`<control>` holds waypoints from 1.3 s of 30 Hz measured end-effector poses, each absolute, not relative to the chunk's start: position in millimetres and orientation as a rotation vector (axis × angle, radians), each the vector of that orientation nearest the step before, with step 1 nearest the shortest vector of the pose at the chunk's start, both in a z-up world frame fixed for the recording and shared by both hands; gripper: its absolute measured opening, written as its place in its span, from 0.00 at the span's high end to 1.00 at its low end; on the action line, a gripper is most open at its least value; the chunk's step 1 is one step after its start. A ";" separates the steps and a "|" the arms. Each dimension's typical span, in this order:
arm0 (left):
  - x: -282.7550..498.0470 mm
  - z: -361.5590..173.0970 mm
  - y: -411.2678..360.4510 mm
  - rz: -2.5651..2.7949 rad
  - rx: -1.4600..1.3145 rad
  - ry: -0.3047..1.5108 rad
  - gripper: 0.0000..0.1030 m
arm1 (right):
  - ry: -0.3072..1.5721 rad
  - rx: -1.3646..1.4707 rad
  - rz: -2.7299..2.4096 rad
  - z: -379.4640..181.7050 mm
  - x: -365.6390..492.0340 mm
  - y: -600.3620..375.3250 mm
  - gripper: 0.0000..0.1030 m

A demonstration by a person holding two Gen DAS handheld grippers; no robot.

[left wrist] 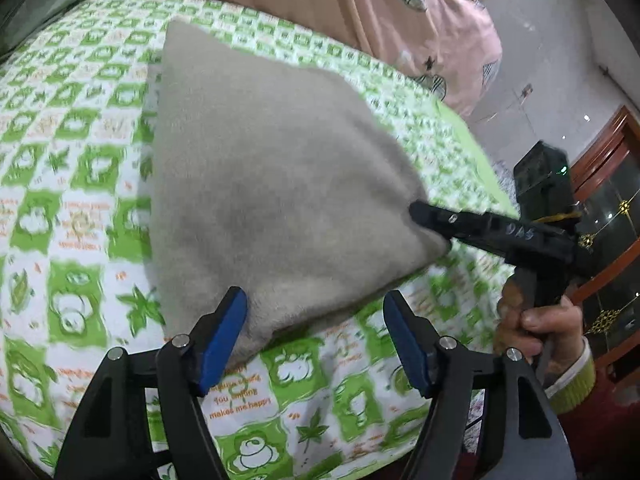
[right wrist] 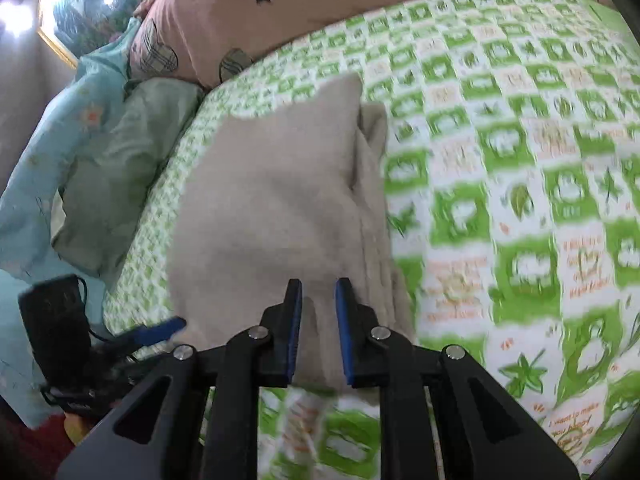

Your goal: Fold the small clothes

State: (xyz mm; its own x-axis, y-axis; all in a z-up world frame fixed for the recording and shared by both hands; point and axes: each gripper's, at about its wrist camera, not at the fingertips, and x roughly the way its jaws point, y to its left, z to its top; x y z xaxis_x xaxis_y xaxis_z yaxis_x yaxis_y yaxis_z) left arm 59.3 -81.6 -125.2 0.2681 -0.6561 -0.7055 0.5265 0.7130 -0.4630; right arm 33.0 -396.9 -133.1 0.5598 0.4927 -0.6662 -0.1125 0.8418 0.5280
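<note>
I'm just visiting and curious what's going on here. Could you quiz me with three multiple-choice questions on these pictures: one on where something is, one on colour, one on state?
1. Where does the grey cloth lie?
A. on the green checked sheet
B. on the floor
C. in a basket

2. What colour are the pads?
A. red
B. blue
C. yellow

3. How is the left gripper?
A. open
B. shut on the cloth
C. out of view

Answers: 1 A, sheet shows all round the cloth. 2 B, both fingers have blue faces. 3 A, a wide gap parts its fingers.
</note>
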 end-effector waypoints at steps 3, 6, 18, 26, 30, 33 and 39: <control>49.4 -124.7 -87.2 -0.797 -0.085 0.992 0.28 | 0.904 0.503 0.374 -136.8 32.1 -401.5 0.83; 42.6 -124.5 -91.9 -0.807 -0.056 0.987 0.24 | 0.898 0.508 0.374 -137.8 30.7 -402.4 0.83; 86.8 -76.3 -42.7 -0.605 -0.223 0.923 0.25 | 0.770 0.511 0.389 -71.7 36.9 -395.2 0.82; 163.2 -82.8 -56.6 -0.504 -0.264 0.965 0.26 | 0.858 0.488 0.345 -81.4 125.6 -362.3 0.81; 191.4 -114.4 -76.0 -0.459 -0.175 1.096 0.22 | 0.917 0.489 0.155 -120.4 147.9 -380.1 0.82; 196.3 -125.0 -78.7 -0.460 -0.188 1.111 0.17 | 0.917 0.576 0.185 -135.8 150.2 -393.9 0.85; 190.9 -120.1 -80.9 -0.437 -0.152 1.071 0.16 | 0.902 0.563 0.196 -136.9 150.3 -394.5 0.85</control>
